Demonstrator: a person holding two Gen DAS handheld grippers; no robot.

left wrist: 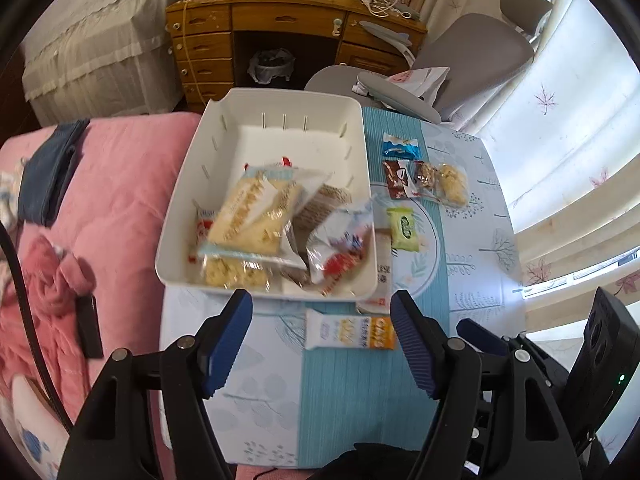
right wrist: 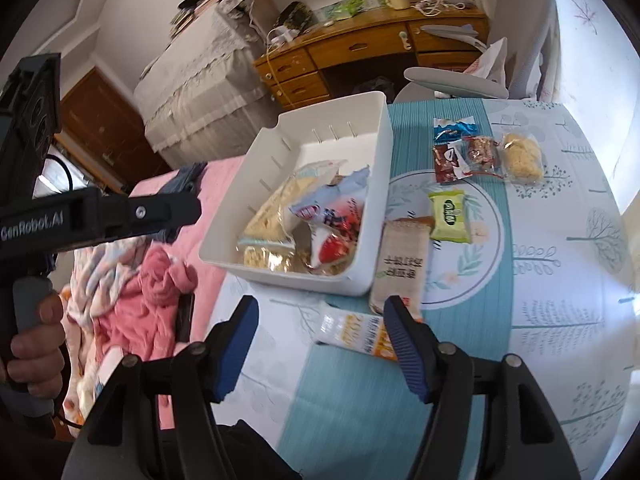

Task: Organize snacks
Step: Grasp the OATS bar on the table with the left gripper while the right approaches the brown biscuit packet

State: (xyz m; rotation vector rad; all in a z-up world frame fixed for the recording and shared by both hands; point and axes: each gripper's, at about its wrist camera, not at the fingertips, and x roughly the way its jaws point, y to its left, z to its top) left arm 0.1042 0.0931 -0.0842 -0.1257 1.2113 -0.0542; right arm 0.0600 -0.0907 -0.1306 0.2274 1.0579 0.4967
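Note:
A white bin (left wrist: 208, 168) (right wrist: 376, 152) stands on the table's left side and holds several snack packs, among them a large cracker pack (left wrist: 252, 212) and a red-and-white bag (left wrist: 340, 248) (right wrist: 332, 220). A white-and-orange bar (left wrist: 350, 328) (right wrist: 356, 334) lies in front of the bin. A beige pack (right wrist: 402, 264), a green pack (left wrist: 405, 228) (right wrist: 450, 216), a blue pack (left wrist: 399, 146), a brown pack (left wrist: 398, 180) and rice cakes (left wrist: 454, 184) (right wrist: 522, 156) lie to its right. My left gripper (left wrist: 322, 340) is open and empty above the bar. My right gripper (right wrist: 320, 344) is open and empty over the bar.
A patterned blue-and-white cloth (left wrist: 460, 240) covers the table. A pink bed with clothes (left wrist: 100, 208) lies to the left. A grey office chair (left wrist: 472, 52) and a wooden desk (left wrist: 288, 20) stand behind the table. A curtained window (left wrist: 560, 140) is on the right.

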